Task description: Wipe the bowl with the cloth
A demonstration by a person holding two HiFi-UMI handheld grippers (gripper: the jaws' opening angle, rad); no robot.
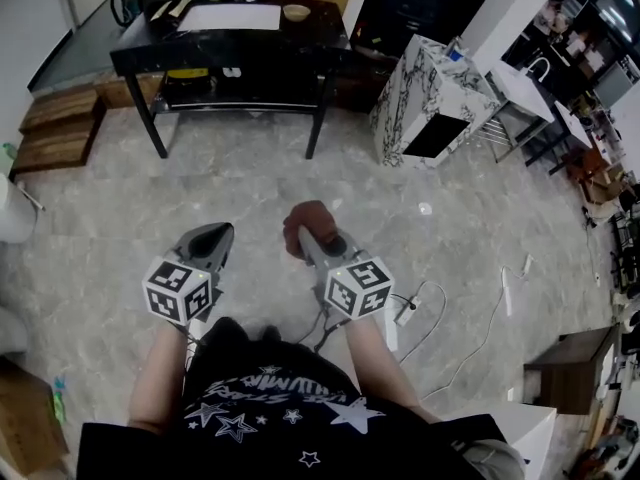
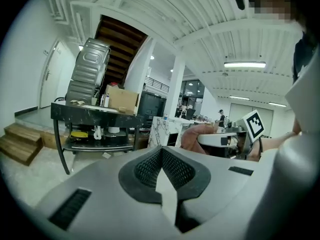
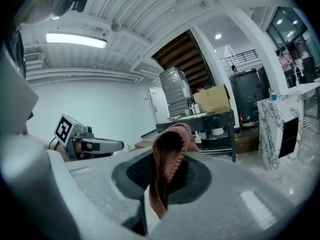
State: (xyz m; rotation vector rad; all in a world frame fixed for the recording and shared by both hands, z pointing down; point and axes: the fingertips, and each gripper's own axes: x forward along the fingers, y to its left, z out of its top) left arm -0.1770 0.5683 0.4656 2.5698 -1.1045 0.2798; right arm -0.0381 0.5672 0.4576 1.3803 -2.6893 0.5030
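- Grey veined floor (image 1: 120,218) underfoot, stretching from the person to the furniture at the far side.
- Black table (image 1: 135,56) at the far side, well apart from both grippers. White sheet (image 1: 230,16) lying flat on top. Lower shelf carrying a yellow item (image 1: 188,73) and some small white pieces too small to name.
- Marbled cabinet (image 1: 445,83) right of the table, standing tilted, with a dark open compartment in its front; contents impossible to make out.
- Wooden steps (image 1: 60,123) left of the table, against the wall.
- Cardboard box (image 2: 122,100) on the tabletop in the left gripper view, beside a tall silvery case (image 2: 89,69).
- Left gripper (image 1: 215,230) held low before the person, pointing at the table, jaws pressed together with nothing between them.
- Right gripper (image 1: 308,236) just beside it, clamped on the cloth (image 1: 305,223). Reddish-brown fabric bunched in a loop above the pads and hanging down between them, blocking the middle of the right gripper view.
- Bowl (image 1: 296,12), small and tan, on the table's right end near the sheet, far from the cloth and untouched; inside not visible.
- White cable (image 1: 440,318) trailing loose on the floor at the person's right.
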